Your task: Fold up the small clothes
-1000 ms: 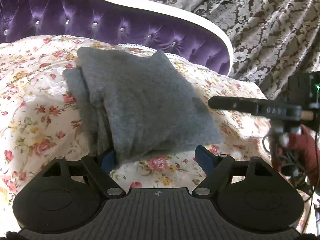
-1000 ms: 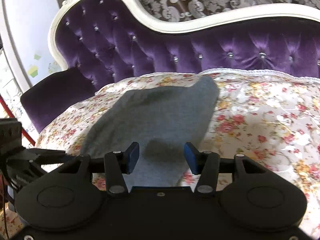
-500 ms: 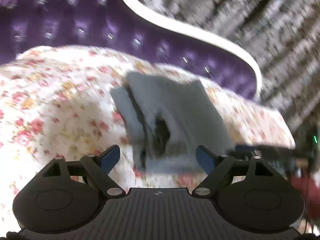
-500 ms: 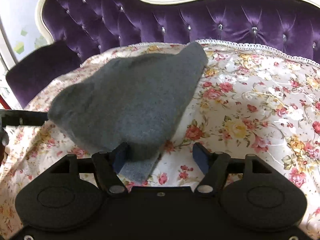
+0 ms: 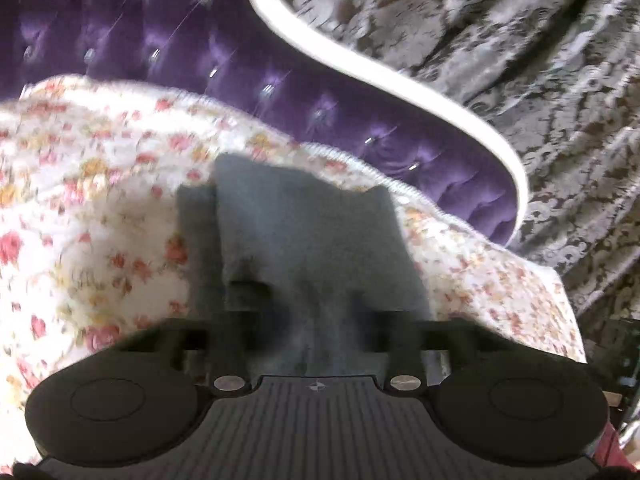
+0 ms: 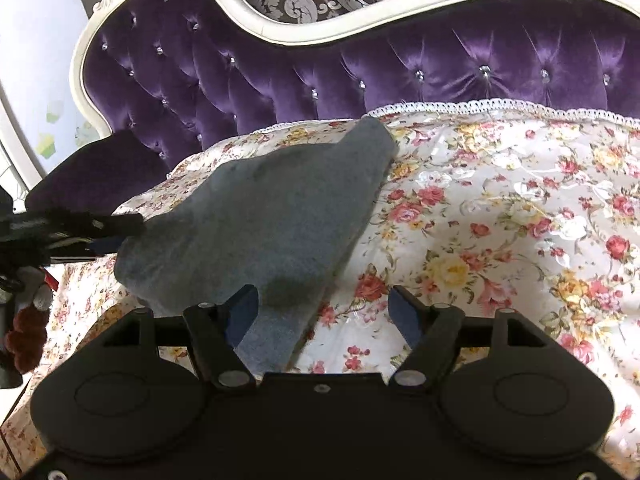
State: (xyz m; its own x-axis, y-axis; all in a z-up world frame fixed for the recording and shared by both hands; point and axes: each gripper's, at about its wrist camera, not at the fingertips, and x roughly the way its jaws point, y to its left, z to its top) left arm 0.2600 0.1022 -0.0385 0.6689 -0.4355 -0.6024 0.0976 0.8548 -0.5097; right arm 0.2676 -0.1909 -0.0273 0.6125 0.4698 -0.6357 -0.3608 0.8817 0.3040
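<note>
The grey cloth (image 6: 260,220) lies folded into a bundle on the floral cover (image 6: 500,208). My left gripper (image 5: 316,312) appears to pinch its near edge; my right gripper (image 6: 322,308) gapes wide. I judge one last fold remains.

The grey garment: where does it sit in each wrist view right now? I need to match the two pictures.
Left wrist: the grey garment fills the centre, running down between the blurred fingers of the left gripper.
Right wrist: it lies left of centre, its near edge reaching the left finger of the open right gripper.
Shared landmark: the purple tufted headboard behind the floral bedspread.
</note>
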